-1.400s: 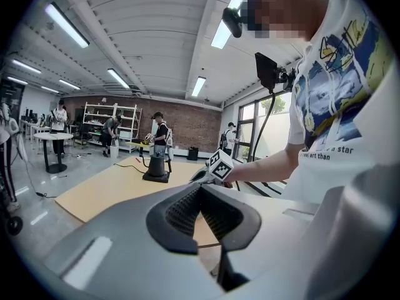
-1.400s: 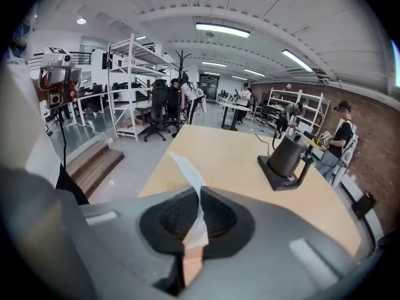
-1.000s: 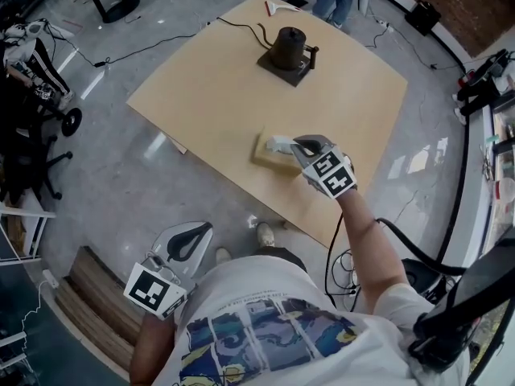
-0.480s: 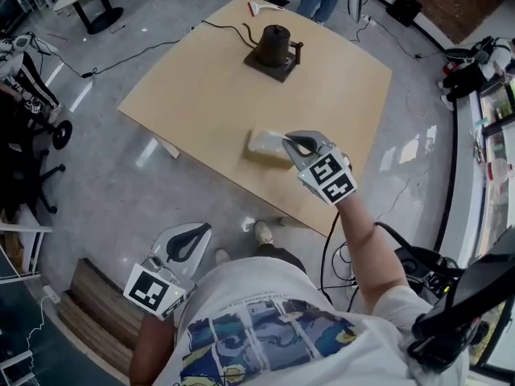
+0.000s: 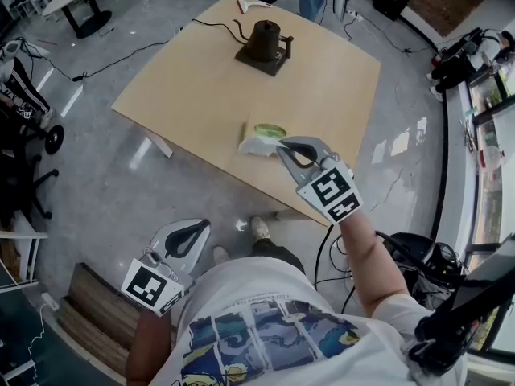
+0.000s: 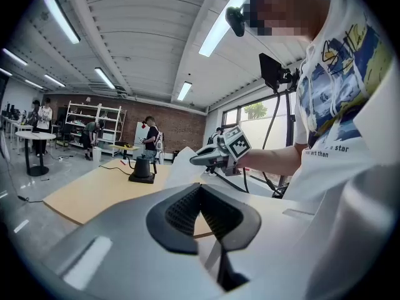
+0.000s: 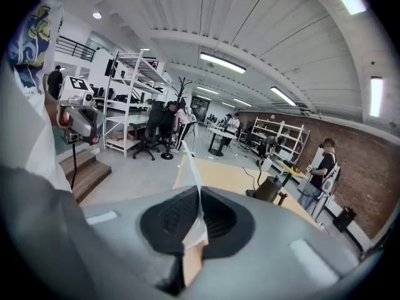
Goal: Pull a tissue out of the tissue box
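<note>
1. My right gripper (image 7: pixel 199 195) has its jaws fully closed on a tissue (image 7: pixel 192 170). The thin white sheet is nipped edge-on between the pads and stands up past their tips.
2. I hold it by a small pinch of paper rather than a bunch, because a light sheet needs only a firm nip to follow the gripper without tearing.
3. The tissue box (image 5: pixel 264 135) sits near the front edge of the table (image 5: pixel 201 79). Its green opening faces up, just beyond the right gripper's tips in the head view.
4. In the left gripper view the sheet hangs from the right gripper as a loose white drape. Its lower end is hidden behind my own left jaws, so I cannot tell whether it has cleared the box.
5. My left gripper (image 5: pixel 195 230) is closed with nothing between its jaws. It is parked low beside my body and off the table, which leaves the pull path free. Because it is not holding the box down, I judge the box could lift or slide if the next tissue snags.
6. The kettle (image 5: pixel 261 40) stands well apart at the far side, out of the way.
</note>
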Action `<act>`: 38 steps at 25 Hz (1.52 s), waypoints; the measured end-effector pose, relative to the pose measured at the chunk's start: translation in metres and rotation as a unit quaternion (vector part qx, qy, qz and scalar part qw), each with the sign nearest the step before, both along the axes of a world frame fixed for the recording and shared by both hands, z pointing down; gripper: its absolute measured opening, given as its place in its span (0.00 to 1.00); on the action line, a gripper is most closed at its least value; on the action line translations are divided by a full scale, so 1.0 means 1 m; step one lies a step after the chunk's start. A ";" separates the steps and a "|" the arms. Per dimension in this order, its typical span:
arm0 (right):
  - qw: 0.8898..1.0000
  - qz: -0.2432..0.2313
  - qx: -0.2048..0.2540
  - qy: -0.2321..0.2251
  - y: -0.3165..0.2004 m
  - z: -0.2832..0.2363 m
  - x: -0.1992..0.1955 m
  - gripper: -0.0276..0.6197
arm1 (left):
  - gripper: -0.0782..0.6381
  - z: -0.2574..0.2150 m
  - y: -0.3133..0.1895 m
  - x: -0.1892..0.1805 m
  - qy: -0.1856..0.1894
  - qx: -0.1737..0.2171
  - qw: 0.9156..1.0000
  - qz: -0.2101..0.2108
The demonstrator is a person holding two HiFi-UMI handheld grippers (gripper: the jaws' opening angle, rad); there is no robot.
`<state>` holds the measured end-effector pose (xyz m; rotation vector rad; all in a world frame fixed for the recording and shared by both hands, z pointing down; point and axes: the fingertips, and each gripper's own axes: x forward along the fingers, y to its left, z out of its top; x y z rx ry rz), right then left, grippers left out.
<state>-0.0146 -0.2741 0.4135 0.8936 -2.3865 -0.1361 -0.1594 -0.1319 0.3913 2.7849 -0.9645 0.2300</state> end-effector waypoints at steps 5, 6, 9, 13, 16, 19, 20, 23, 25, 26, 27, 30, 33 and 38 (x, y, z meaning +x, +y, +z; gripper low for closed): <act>1.000 0.000 0.010 -0.003 0.030 -0.013 -0.009 0.05 | 0.11 0.003 0.010 -0.005 0.002 -0.001 1.000 0.011; 1.000 -0.001 0.011 -0.003 0.036 -0.015 -0.010 0.05 | 0.11 0.004 0.012 -0.006 0.003 -0.001 1.000 0.013; 1.000 0.000 0.013 -0.003 0.055 -0.021 -0.014 0.05 | 0.11 0.004 0.018 -0.008 0.006 -0.001 1.000 0.019; 1.000 0.002 0.017 -0.004 0.076 -0.028 -0.020 0.05 | 0.11 0.007 0.024 -0.012 0.007 -0.003 1.000 0.029; 1.000 0.004 0.019 -0.007 0.089 -0.034 -0.024 0.05 | 0.11 0.010 0.027 -0.013 0.007 -0.005 0.999 0.035; 1.000 0.005 0.023 -0.010 0.102 -0.043 -0.030 0.05 | 0.11 0.011 0.030 -0.015 0.007 -0.007 0.999 0.041; 1.000 0.004 0.024 -0.010 0.106 -0.045 -0.032 0.05 | 0.11 0.012 0.032 -0.016 0.007 -0.007 0.999 0.043; 0.999 0.002 0.031 -0.013 0.116 -0.051 -0.038 0.05 | 0.11 0.014 0.036 -0.018 0.008 -0.009 0.999 0.050; 0.999 0.004 0.032 -0.016 0.123 -0.055 -0.040 0.05 | 0.11 0.015 0.040 -0.018 0.008 -0.010 0.998 0.056; 0.999 0.006 0.033 -0.017 0.126 -0.057 -0.040 0.05 | 0.11 0.015 0.041 -0.018 0.008 -0.011 0.998 0.059; 0.999 0.007 0.033 -0.017 0.129 -0.058 -0.040 0.05 | 0.11 0.015 0.042 -0.019 0.008 -0.011 0.998 0.061; 0.999 0.010 0.036 -0.020 0.137 -0.064 -0.041 0.05 | 0.11 0.015 0.044 -0.020 0.008 -0.011 0.998 0.065; 0.999 0.011 0.041 -0.020 0.144 -0.069 -0.041 0.05 | 0.11 0.015 0.046 -0.020 0.008 -0.010 0.998 0.068; 0.998 0.013 0.049 -0.023 0.151 -0.074 -0.043 0.05 | 0.11 0.018 0.048 -0.021 0.009 -0.011 0.997 0.070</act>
